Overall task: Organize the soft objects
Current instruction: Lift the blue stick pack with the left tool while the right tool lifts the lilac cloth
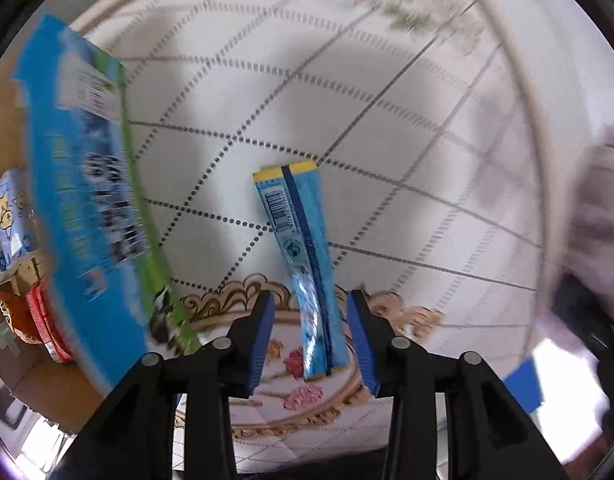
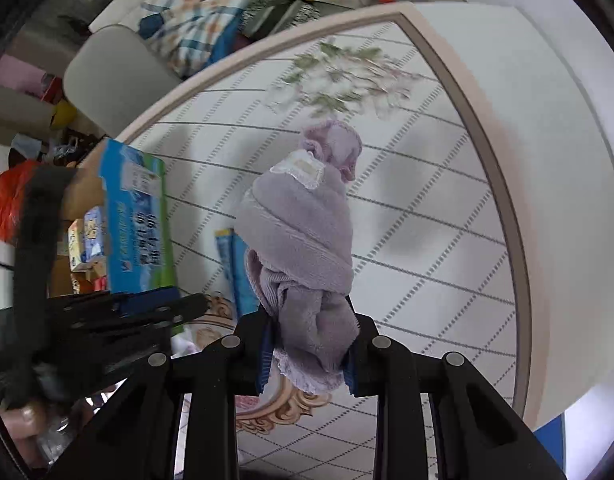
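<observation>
A slim blue packet [image 1: 295, 216] with yellow ends lies lengthwise between the pads of my left gripper [image 1: 311, 300]. The jaws stand apart and neither pad touches it. The same packet [image 2: 237, 268] shows in the right wrist view, partly hidden behind a rolled lilac fleece cloth [image 2: 299, 220]. My right gripper [image 2: 309, 320] is shut on the lower end of that cloth and holds it above the table. The cloth [image 1: 599, 200] is a blur at the right edge of the left wrist view.
A tall blue and green carton [image 1: 87, 200] stands at the table's left side, with snack packs [image 1: 15, 220] in a cardboard box behind it. The quilted white tablecloth has a beige rim [image 1: 539, 160]. A grey chair back [image 2: 111, 76] and a plaid blanket [image 2: 195, 20] lie beyond the table.
</observation>
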{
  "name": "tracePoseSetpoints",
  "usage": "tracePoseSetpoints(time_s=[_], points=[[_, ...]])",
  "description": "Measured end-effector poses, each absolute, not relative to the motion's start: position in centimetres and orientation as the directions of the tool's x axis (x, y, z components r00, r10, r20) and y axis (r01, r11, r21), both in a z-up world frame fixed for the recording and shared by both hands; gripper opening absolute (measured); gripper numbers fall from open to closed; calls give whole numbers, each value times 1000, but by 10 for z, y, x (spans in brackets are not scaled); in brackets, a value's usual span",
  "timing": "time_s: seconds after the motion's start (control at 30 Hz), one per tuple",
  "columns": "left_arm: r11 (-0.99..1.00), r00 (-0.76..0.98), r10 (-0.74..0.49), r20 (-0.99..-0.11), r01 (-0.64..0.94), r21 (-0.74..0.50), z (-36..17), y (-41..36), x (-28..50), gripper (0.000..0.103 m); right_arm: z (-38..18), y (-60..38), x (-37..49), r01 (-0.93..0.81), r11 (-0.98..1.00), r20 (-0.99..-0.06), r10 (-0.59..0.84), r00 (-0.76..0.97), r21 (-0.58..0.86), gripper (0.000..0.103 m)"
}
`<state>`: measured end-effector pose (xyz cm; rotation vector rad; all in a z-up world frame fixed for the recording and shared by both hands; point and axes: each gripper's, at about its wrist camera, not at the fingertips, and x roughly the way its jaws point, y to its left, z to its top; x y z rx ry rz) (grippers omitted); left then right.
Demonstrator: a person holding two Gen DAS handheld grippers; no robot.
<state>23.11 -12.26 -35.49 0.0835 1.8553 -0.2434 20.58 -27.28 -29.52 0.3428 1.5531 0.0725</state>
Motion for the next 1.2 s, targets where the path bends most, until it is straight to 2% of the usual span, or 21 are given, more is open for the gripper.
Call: tracePoseSetpoints(time_s=[0.1,0.2,0.23,0.27,0.3,0.37,0.53,0.67,0.93,1.07,1.2], points=[[980,-342,-12,-940,183,-79,-385,-131,231,51,-299,-284,203,182,950,-967,253,32,255,29],[981,-363,21,-932,185,-50,-404,-134,227,52,-301,-290,201,185,948,-966,257,35,259,29],[981,-350,24,-937,189,-45,-405,-135,226,50,-302,-292,200,185,948,-966,257,36,259,29],[981,-328,29,-944,191,-36,-404,-135,224,44,-303,-293,200,185,948,-966,255,38,258,29],[981,-300,22,-954,190,-37,-400,-136,223,19,-304,-293,200,185,949,-966,254,39,257,29],[981,-288,-7,-958,182,-62,-393,-136,221,12,-306,-294,199,185,947,-965,259,41,262,29],[981,-219,-74,-973,158,-110,-356,-125,212,10,-306,-292,198,177,945,-961,273,41,276,29],[974,-130,-157,-979,142,-175,-302,-110,200,10,-294,-286,198,167,939,-953,297,57,302,29],[958,45,-274,-961,95,-269,-185,-51,201,10,-234,-239,200,69,920,-919,377,120,386,29],[967,122,-254,-960,17,-254,-155,7,211,10,-207,-185,200,-17,906,-898,423,123,424,29],[956,120,-254,-960,-117,-268,-170,65,225,10,-201,-121,200,-88,894,-890,446,95,439,29]])
